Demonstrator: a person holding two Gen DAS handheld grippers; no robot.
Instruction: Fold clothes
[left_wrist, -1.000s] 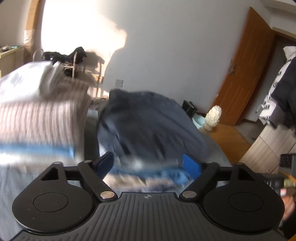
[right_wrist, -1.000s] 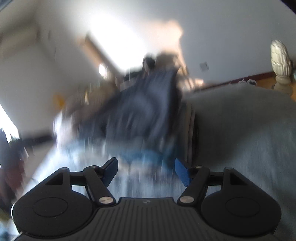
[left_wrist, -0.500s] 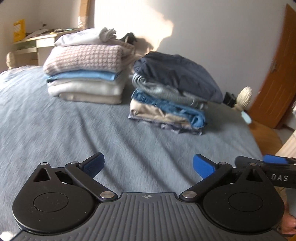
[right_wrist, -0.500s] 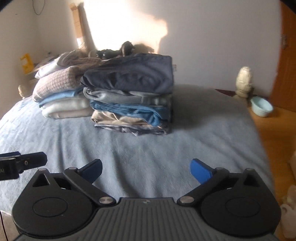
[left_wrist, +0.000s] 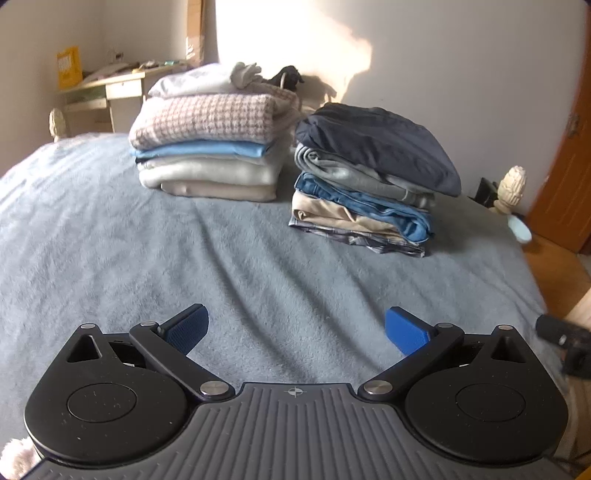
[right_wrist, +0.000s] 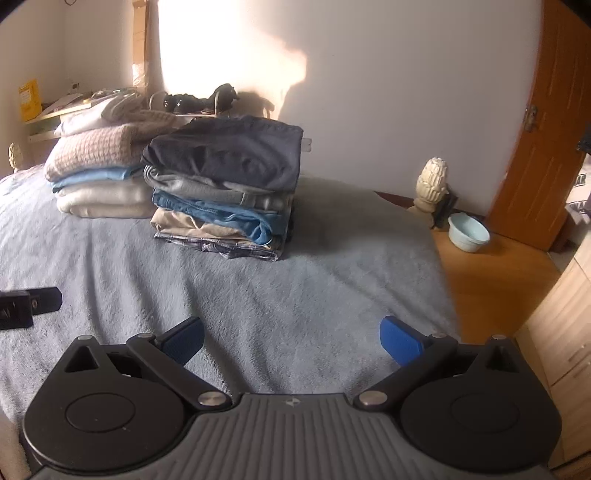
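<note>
grey-blue bed (left_wrist: 147, 258), two clothes stacks (left_wrist: 207, 147) (left_wrist: 369, 184) (folded)

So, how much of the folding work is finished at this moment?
Done: two stacks of folded clothes sit side by side on the grey bed cover, the checked sweater pile and the pile topped by a navy garment. In hand: nothing; the left tongs and right tongs are both open and empty above the cover. Left: no unfolded garment shows in either view, so folding looks finished or between items.

Two stacks of folded clothes on bed (left_wrist: 155, 258): left stack (left_wrist: 210, 147), five items; right stack (left_wrist: 369, 184), five items. Two bedposts (right_wrist: 430, 190) (left_wrist: 57, 123). One bowl (right_wrist: 468, 232).
</note>
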